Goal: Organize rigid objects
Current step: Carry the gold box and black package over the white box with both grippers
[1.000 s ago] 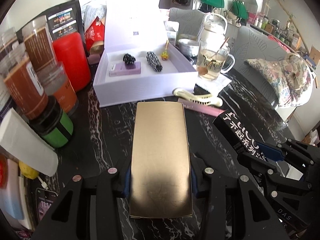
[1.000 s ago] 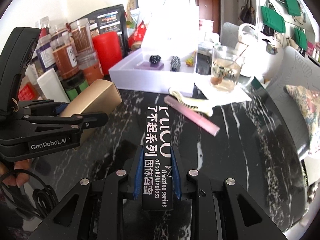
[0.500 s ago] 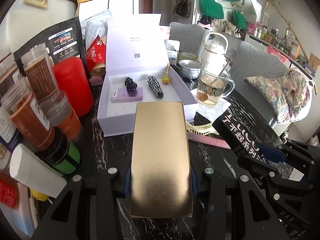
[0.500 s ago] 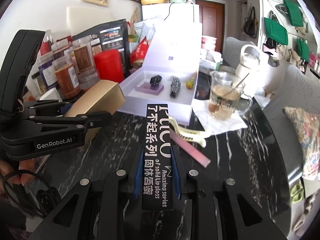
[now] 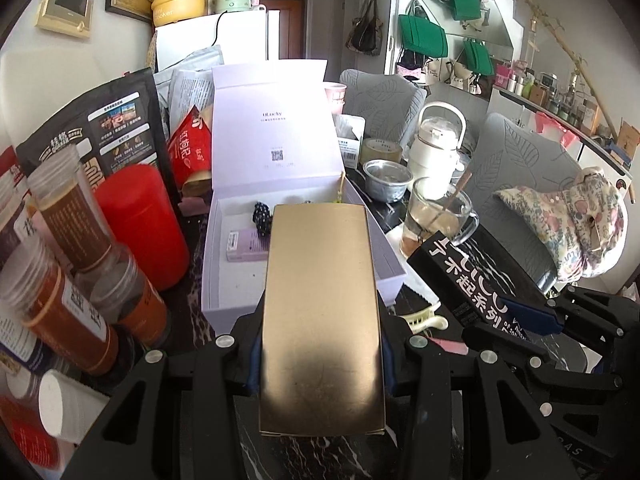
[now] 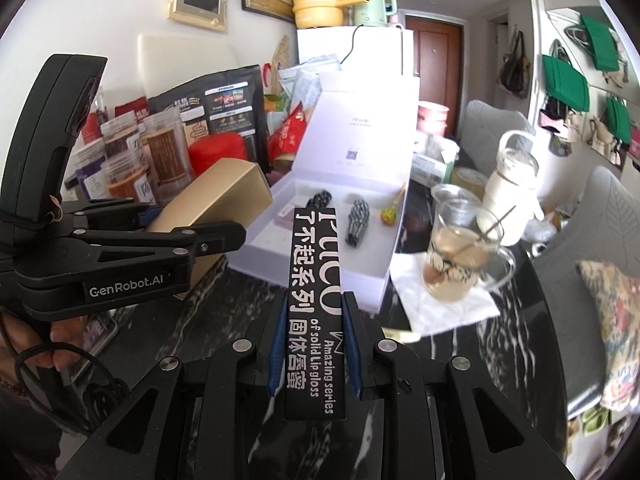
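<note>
Left gripper (image 5: pixel 320 360) pinches the gold box (image 5: pixel 322 312), right gripper (image 6: pixel 314 350) the black box (image 6: pixel 314 280); both probably light, stiff cardboard, held sidewise near their ends.

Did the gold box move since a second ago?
Yes. The gold box, clamped in the left gripper, went up and toward the open white box; its far end now overlaps the box's inside, earlier it stopped short.

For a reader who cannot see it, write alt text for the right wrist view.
The right gripper holds a black lip gloss box, pointing at an open white box on a cluttered dark table. Left of it, the left gripper holds a gold box.
</note>
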The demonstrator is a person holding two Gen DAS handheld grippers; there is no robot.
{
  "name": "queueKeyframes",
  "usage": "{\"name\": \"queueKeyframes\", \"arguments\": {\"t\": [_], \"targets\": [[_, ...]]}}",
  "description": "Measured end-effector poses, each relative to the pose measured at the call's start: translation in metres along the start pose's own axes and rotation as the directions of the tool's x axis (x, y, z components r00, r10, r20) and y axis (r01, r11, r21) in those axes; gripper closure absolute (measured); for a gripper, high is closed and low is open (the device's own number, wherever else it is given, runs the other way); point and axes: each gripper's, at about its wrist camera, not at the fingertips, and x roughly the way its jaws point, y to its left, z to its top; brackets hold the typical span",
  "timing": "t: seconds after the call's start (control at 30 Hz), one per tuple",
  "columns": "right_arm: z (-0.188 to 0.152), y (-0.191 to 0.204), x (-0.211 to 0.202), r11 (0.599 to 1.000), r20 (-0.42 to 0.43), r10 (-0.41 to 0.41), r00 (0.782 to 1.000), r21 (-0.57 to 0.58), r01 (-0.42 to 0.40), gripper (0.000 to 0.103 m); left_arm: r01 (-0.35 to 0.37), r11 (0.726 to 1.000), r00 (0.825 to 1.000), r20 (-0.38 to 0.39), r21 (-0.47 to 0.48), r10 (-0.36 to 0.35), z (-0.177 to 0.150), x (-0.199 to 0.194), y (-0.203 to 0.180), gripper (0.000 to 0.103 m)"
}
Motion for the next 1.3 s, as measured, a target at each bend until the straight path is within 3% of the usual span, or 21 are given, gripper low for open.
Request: {"name": "queueKeyframes", "arguments": {"t": [0.53, 0.93, 1.3], "targets": [[0.051, -0.026, 0.057, 1.0, 0.012, 0.0, 1.0, -0.013, 0.001, 0.078, -0.006, 1.0, 1.0, 0.017, -0.026, 0.006, 0.051, 0.051, 0.027, 0.06], [0.09, -0.04, 0.106, 1.0, 0.01, -0.008, 1.0, 0.0, 0.008, 0.078, -0.057, 0.995, 0.998, 0.026, -0.086, 0.06, 0.082, 0.093, 0.058, 0.06], [0.108, -0.06, 0.164, 0.998, -0.051, -0.032, 0.998, 0.057, 0.035, 0.078, -0.068, 0.992, 0.996, -0.064, -0.107, 0.061, 0.095, 0.146, 0.075, 0.06]]}}
